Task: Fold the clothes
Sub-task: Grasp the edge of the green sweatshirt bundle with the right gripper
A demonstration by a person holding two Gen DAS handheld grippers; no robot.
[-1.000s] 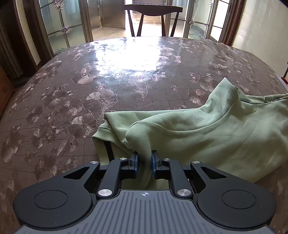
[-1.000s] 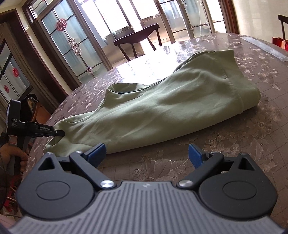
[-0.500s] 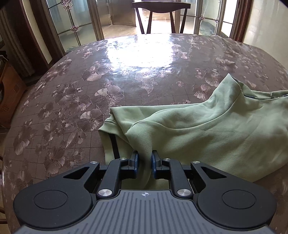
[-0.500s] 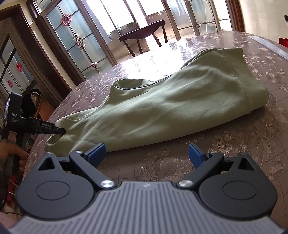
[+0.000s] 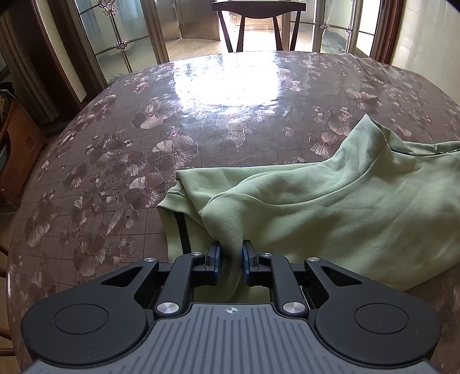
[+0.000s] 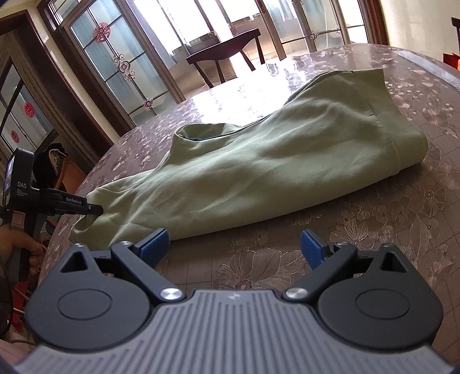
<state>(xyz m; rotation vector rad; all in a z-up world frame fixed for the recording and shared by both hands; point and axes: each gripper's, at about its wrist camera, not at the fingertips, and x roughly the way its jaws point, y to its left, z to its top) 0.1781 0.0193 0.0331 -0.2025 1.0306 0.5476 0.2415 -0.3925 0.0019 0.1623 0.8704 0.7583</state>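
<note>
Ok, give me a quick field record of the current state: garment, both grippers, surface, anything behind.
garment: green sweatshirt, lying crumpled on the table, partly folded
left gripper: shut on a bunched sweatshirt edge at the near left end
right gripper: open, holding nothing, low over the tablecloth just short of the sweatshirt's near edge
surface: round table with a floral tablecloth, glare at the centre
behind: dark wooden chair at the far side, glass doors beyond

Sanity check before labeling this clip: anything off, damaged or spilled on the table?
Nothing stands out. The green sweatshirt lies rumpled on the table, as expected mid-fold. The left gripper pinches one end; the right gripper is open beside it.
</note>
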